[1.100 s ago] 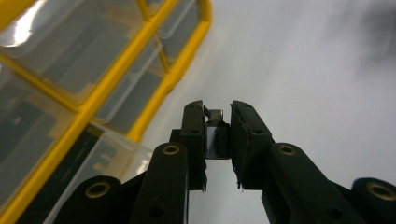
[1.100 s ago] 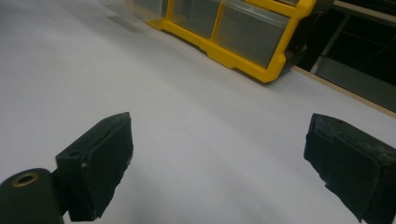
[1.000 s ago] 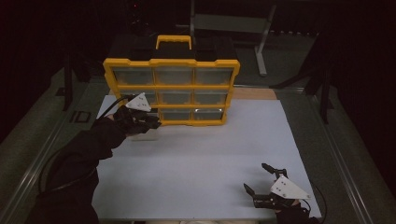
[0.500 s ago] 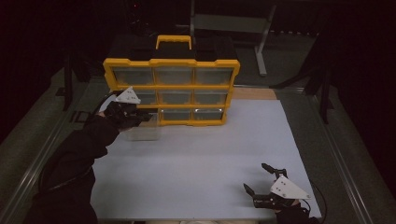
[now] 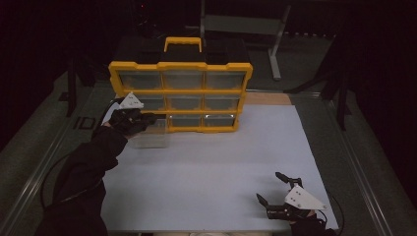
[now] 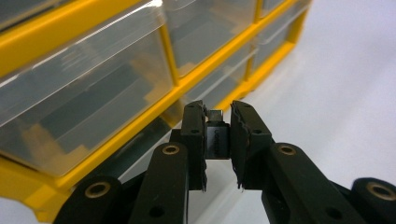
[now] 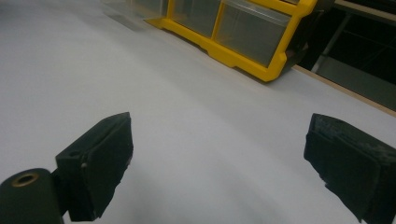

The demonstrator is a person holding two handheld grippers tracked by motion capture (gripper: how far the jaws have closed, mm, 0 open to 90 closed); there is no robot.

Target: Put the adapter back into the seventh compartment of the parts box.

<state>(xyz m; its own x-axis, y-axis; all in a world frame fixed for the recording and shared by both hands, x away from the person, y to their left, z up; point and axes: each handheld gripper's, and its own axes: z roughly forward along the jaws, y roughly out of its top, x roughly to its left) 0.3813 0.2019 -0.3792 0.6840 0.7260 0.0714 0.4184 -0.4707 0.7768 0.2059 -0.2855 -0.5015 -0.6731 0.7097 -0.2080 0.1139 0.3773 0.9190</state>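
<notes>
Clear plastic drawer [image 5: 150, 137] pulled from the yellow-framed organizer cabinet [image 5: 181, 93]

The left gripper [image 6: 218, 135] clamped the drawer's front tab; the right gripper [image 7: 219, 163] rested wide open, empty, on the white table [image 5: 221, 162].

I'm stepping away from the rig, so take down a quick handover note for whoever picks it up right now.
Left tongs: shut on the front tab of a clear drawer, pulled out of the bottom-left slot of the yellow organizer and now on the white mat in front of it.
Right tongs: open, empty, resting at the mat's near right corner.
Done: one drawer out.
Left: release it; the other eight drawers are in their slots.
</notes>
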